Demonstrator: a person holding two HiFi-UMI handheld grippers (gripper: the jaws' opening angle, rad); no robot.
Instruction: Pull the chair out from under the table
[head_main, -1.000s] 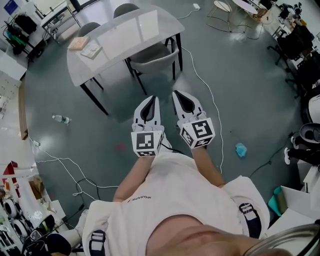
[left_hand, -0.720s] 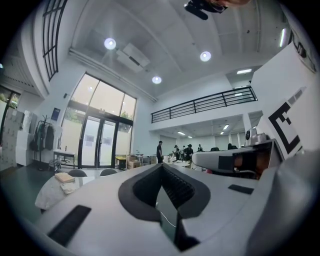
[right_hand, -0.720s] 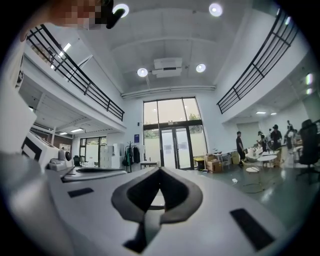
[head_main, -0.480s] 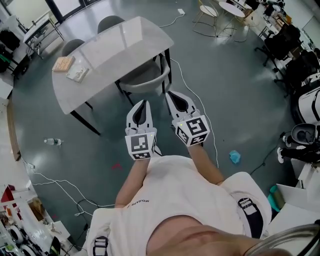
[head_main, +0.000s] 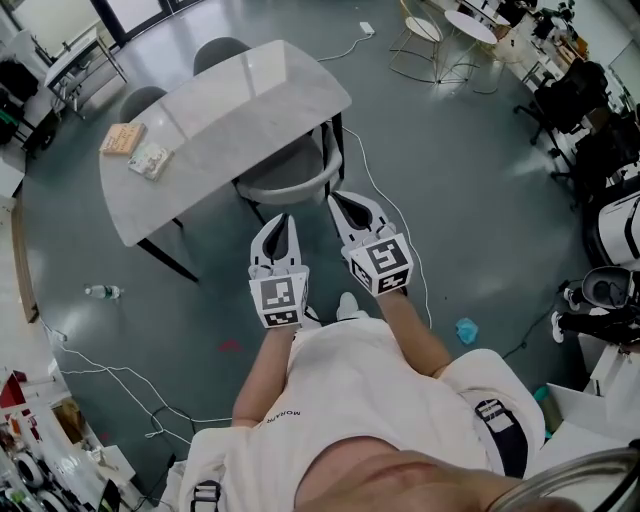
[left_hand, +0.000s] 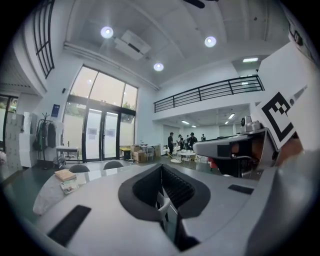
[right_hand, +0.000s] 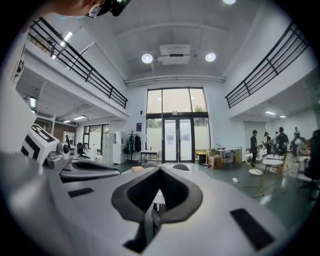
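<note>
White T-shirt (head_main: 350, 400), grey left claw (head_main: 283, 217), grey right claw (head_main: 336, 198), black-and-white marker cubes (head_main: 278, 301)

A tan book (head_main: 122, 138) and a pale-covered book (head_main: 150, 160) are lying side by side, just apart. A clear bottle (head_main: 103, 292) is lying on its side on the grey floor (head_main: 480, 200). A white cable (head_main: 362, 160) is running across that floor, and a blue cloth (head_main: 467, 330) is lying near it. A wire-frame chair (head_main: 425, 40) is standing beside a small round table (head_main: 480, 20). In the left gripper view, people (left_hand: 191, 141) are standing in the background, to the right of tall glass doors (left_hand: 95, 135).
</note>
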